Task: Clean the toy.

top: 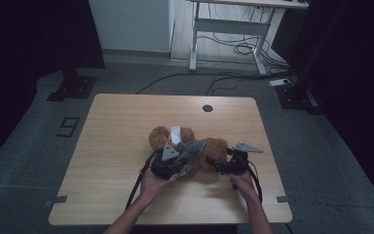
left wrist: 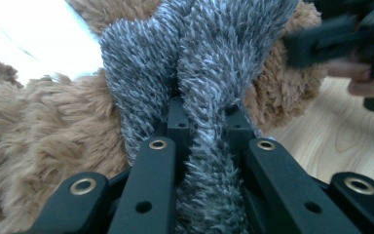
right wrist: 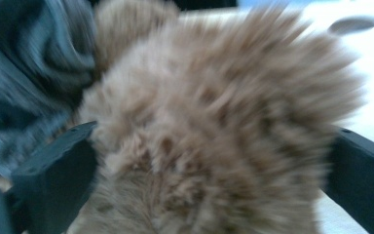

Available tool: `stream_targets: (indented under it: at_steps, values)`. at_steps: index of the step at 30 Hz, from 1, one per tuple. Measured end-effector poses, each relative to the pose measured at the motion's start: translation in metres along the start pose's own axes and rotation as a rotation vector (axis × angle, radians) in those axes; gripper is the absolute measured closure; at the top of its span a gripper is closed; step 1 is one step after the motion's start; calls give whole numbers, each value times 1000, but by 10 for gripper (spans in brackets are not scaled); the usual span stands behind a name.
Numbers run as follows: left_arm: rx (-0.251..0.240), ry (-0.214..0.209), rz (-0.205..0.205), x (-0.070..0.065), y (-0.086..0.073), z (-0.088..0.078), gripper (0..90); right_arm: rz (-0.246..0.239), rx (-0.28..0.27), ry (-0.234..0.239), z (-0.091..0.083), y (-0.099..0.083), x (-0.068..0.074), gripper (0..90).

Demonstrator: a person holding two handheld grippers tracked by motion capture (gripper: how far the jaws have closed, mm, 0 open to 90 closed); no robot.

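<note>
A brown teddy bear (top: 216,148) lies on the wooden table (top: 126,126), with a white patch (top: 176,132) near its head. A grey fuzzy cloth (top: 193,150) drapes over its middle. My left gripper (top: 182,163) is shut on a fold of this grey cloth (left wrist: 209,73), which bunches up between the jaws of the left gripper (left wrist: 207,114), with the brown fur (left wrist: 44,126) behind it. My right gripper (top: 216,165) stands open at the bear's right side. In the right gripper view, the jaws of the right gripper (right wrist: 214,131) stand wide on either side of a blurred brown plush part (right wrist: 214,87), with grey cloth (right wrist: 29,63) at the left.
The table has a round cable hole (top: 207,108) near its far edge. A white desk frame (top: 224,29) and loose cables (top: 233,48) sit on the floor behind. Black stand bases (top: 73,87) flank the table's far corners.
</note>
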State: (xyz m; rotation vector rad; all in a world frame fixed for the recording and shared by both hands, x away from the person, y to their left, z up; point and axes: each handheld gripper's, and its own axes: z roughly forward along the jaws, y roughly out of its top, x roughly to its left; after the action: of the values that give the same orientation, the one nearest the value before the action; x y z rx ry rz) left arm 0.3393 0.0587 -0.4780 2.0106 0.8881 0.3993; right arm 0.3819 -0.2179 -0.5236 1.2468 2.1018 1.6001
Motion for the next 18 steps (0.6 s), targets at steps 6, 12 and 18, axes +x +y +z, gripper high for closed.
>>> stream_targets:
  at_steps: [6,12,18]
  values:
    - [-4,-19,-22,1,3,-2,781,-61,12,-27,2,-7,6,229]
    - [-13,-8,51,-18,45,2,781,-94,-1,-42,-1,-13,8,302]
    - [10,-58,45,-41,87,40,779,-173,0,-89,-2,-16,18,335]
